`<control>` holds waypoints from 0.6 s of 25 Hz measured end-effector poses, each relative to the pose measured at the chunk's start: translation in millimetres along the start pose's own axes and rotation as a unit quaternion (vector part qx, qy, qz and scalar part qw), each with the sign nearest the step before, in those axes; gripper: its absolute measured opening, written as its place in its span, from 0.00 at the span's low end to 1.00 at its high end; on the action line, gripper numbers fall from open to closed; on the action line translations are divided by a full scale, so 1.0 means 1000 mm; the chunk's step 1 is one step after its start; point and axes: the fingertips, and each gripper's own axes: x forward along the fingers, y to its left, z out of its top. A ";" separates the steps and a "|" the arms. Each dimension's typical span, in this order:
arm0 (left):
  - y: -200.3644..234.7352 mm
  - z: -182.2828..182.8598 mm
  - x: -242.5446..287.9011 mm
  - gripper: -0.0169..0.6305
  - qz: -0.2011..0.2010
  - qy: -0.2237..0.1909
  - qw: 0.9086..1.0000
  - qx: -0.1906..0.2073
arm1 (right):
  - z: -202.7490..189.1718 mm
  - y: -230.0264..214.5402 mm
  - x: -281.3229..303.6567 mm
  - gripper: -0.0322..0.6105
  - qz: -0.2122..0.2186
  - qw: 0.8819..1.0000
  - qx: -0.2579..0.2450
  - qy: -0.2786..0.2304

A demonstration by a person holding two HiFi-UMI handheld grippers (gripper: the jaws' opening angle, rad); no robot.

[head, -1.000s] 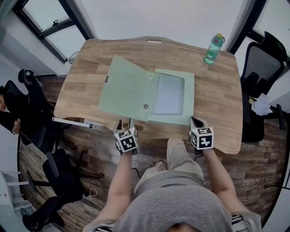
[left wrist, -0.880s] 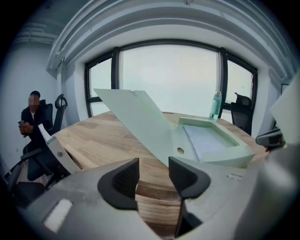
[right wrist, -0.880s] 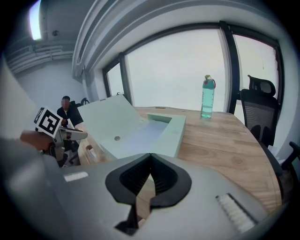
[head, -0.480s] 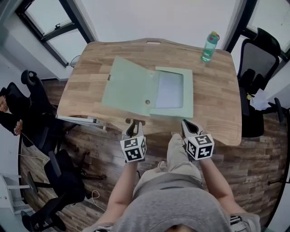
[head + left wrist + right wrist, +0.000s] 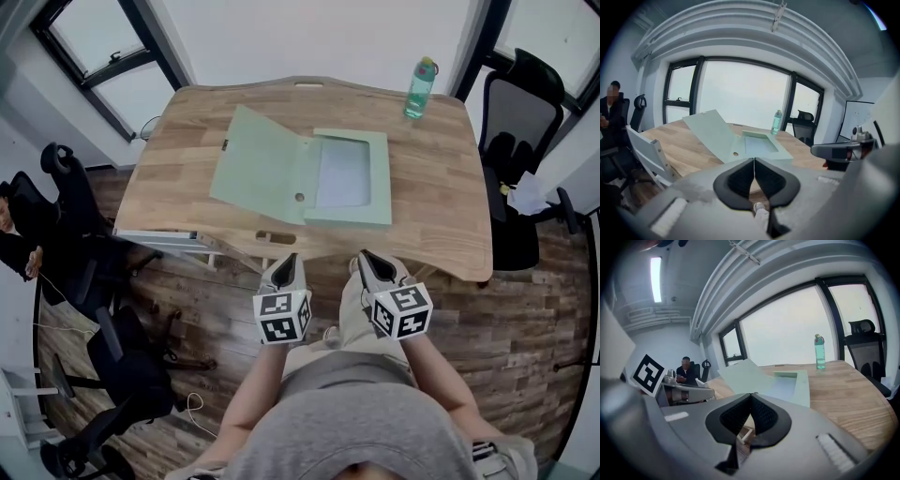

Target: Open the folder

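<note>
Since the folder already lies open in the middle of the table, its cover tilted toward 9 o'clock, the left gripper, whose jaws have just closed on nothing, and the right gripper, also closed and empty, hang at 6 o'clock, apparently finished.

Bare tabletop either side of the open folder; bottle at far-right corner
</note>
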 end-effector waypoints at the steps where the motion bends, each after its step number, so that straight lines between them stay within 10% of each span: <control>1: -0.003 0.000 -0.003 0.04 -0.006 0.000 1.000 0.001 | 0.000 0.003 -0.003 0.05 0.000 1.000 0.002 -0.003; 15: -0.020 -0.012 -0.020 0.03 -0.051 0.011 0.999 0.003 | 0.000 0.016 -0.024 0.05 -0.009 1.000 -0.005 -0.004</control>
